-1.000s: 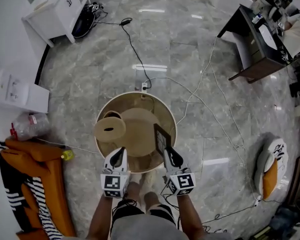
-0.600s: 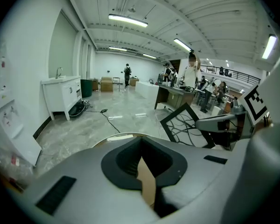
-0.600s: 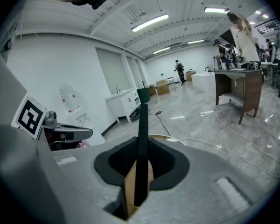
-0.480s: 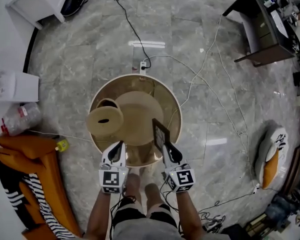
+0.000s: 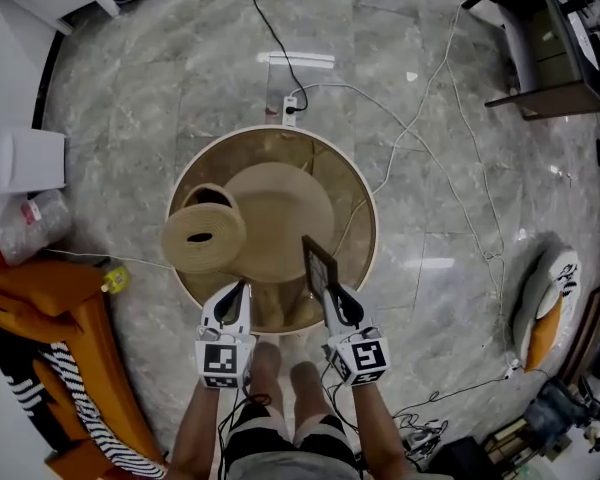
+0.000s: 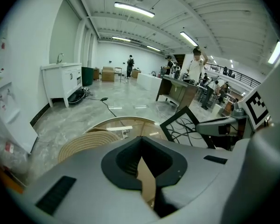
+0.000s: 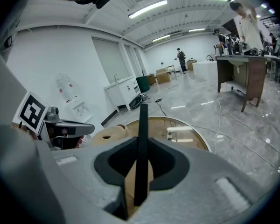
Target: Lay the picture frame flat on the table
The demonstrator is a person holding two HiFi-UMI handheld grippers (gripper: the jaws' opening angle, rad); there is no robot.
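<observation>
1. The right gripper (image 5: 330,290), white with a square-marker cube at its back, is clamped on a thin black rectangular picture frame (image 5: 320,264). In the right gripper view the frame sits edge-on between the two jaws, and both press against it.
2. The frame stands upright, rising out of those jaws and away from the person, above the near edge of a round tan wooden table (image 5: 280,203). Whether its lower edge touches the tabletop cannot be told.
3. The left gripper view shows the frame's face off to that gripper's right. It is a pale sheet with black branching lines inside the black border, and it is held at a tilt.
4. The left gripper (image 5: 238,291), of the same white build, is just beside the right one and level with it. Its jaw tips meet and nothing is between them.
5. Ahead of the left gripper and to its left, a round tan woven coil with a hole in its middle (image 5: 203,238) rests on the table, near the tips but apart from them.
6. Beyond the table, straight ahead of both grippers, a white power strip (image 5: 290,105) and its cables lie on the grey marble floor (image 5: 160,88).
</observation>
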